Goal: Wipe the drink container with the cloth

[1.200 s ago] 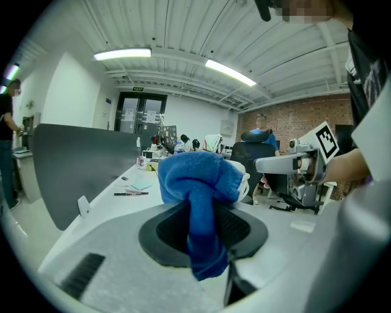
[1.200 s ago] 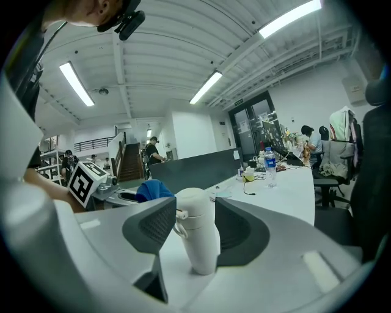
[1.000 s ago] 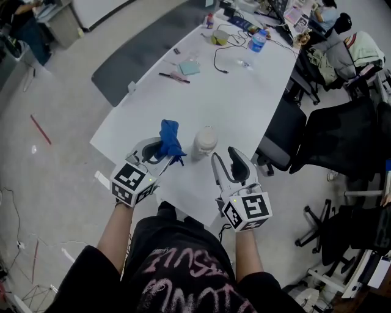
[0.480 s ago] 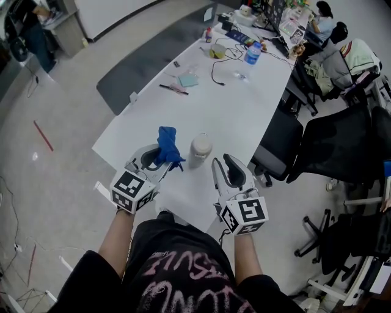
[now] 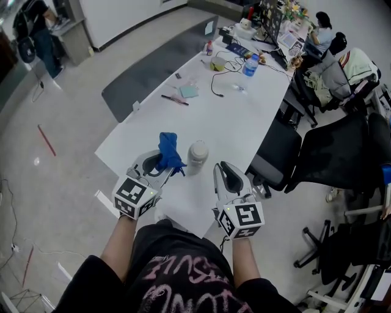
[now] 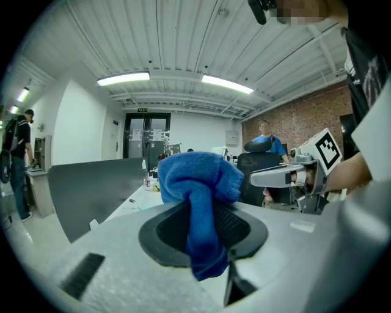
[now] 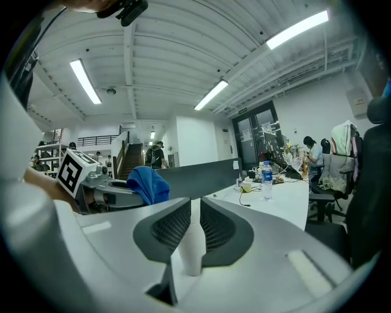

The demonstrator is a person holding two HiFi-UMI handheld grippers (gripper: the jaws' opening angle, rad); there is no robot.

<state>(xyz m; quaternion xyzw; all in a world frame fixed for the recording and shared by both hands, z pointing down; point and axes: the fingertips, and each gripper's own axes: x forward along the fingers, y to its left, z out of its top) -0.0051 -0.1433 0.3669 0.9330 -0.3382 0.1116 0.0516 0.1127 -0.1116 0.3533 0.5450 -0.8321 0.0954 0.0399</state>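
Cloth (image 5: 168, 148) sits pinched in left gripper (image 5: 160, 165) fingers, so right gripper (image 5: 226, 171) fingers, just closing to an empty slit, shd reopen & steady drink container (image 5: 197, 156) b4 wiping.

The left tool (image 5: 159, 166) covers the pinched middle of the cloth (image 5: 167, 147); far table clutter (image 5: 272, 18) is too small to tell.

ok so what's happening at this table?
A person at a white table holds a gripper in each hand. The left gripper is clamped on a blue cloth, close beside the drink container standing on the table. The right gripper has just been closing its jaws, with nothing between them and only a slit left.
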